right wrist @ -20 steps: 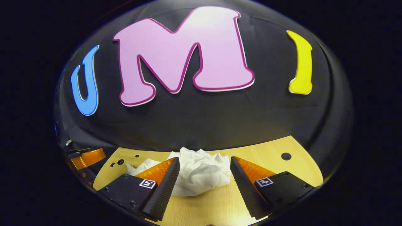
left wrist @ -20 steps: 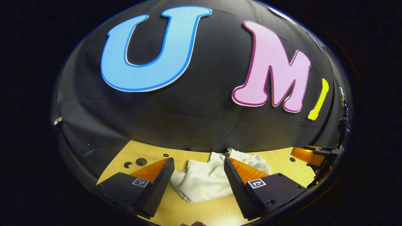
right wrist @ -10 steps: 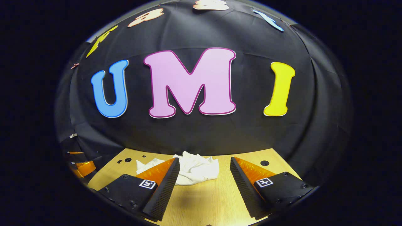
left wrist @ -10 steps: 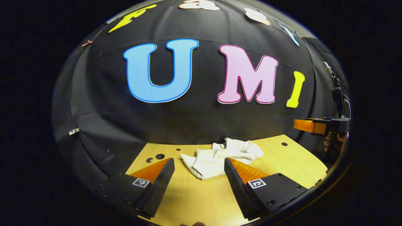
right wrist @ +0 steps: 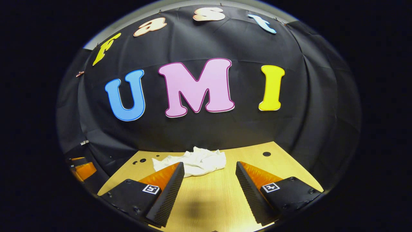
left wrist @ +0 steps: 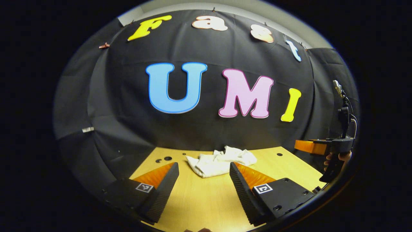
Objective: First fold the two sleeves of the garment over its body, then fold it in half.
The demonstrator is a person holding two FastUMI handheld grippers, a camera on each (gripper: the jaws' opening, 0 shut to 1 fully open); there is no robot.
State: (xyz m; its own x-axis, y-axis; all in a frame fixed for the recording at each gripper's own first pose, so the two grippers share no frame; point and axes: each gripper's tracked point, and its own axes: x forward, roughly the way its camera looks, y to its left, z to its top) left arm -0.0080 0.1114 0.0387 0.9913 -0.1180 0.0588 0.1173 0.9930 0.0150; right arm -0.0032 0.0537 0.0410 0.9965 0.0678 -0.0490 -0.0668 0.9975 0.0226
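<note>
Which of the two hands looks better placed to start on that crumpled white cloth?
Probably the left: the crumpled white garment lies squarely between its open fingers, while it sits off toward the right gripper's left finger.

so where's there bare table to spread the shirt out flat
Bare wood runs between the crumpled white garment and both open grippers, left gripper and right gripper. Another free patch lies right of the garment, on the table. The back edge holds the garment and small holes.

One garment (left wrist: pixel 221 160) — one table (left wrist: pixel 206 199) — two claws, left claw (left wrist: pixel 203 180) and right claw (right wrist: pixel 209 180).
</note>
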